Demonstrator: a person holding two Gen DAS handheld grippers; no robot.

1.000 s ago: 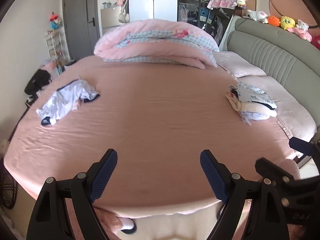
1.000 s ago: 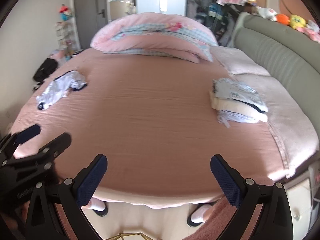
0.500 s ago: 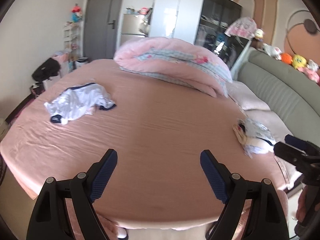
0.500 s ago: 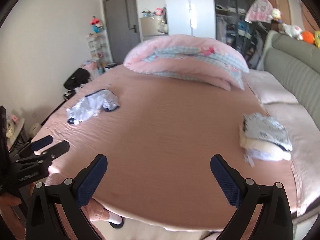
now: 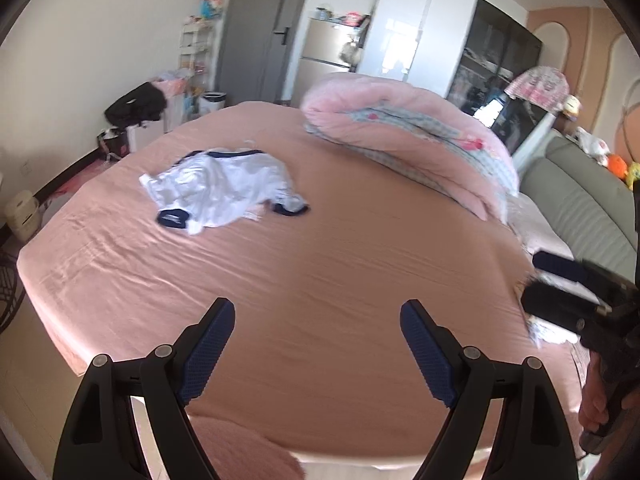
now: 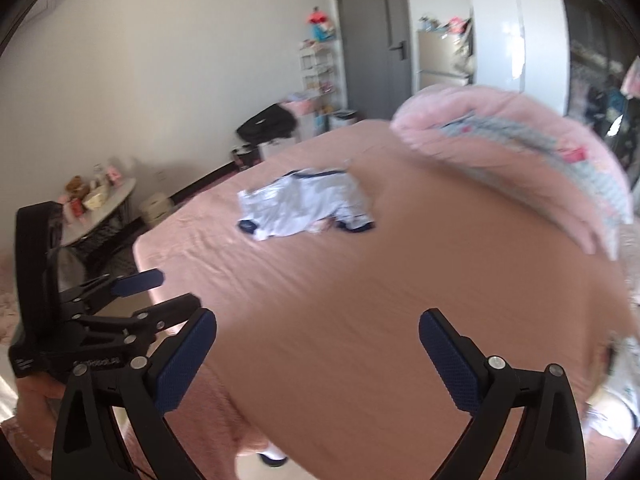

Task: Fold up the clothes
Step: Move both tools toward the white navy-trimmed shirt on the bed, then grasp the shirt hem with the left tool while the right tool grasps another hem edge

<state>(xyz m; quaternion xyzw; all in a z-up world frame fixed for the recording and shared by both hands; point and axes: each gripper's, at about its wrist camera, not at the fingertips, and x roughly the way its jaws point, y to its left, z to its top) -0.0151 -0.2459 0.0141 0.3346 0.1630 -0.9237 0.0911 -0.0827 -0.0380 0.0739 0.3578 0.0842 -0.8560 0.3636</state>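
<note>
Left wrist view showed me my left gripper (image 5: pixel 316 344) with fingers wide and empty above the bed (image 5: pixel 360 264); the right gripper (image 6: pixel 318 354) likewise. The crumpled white garment (image 5: pixel 218 194) lay unfolded well ahead, so both stayed ready to grab it.

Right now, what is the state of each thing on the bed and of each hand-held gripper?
Left hand-held gripper: open, empty, above the bed.
Right hand-held gripper: open, empty.
White garment: crumpled, unfolded, lying on the sheet.
Pink duvet: folded into a bulky roll at the far side of the bed.
Bed sheet: spread, lightly wrinkled.
Grey door: closed.
</note>
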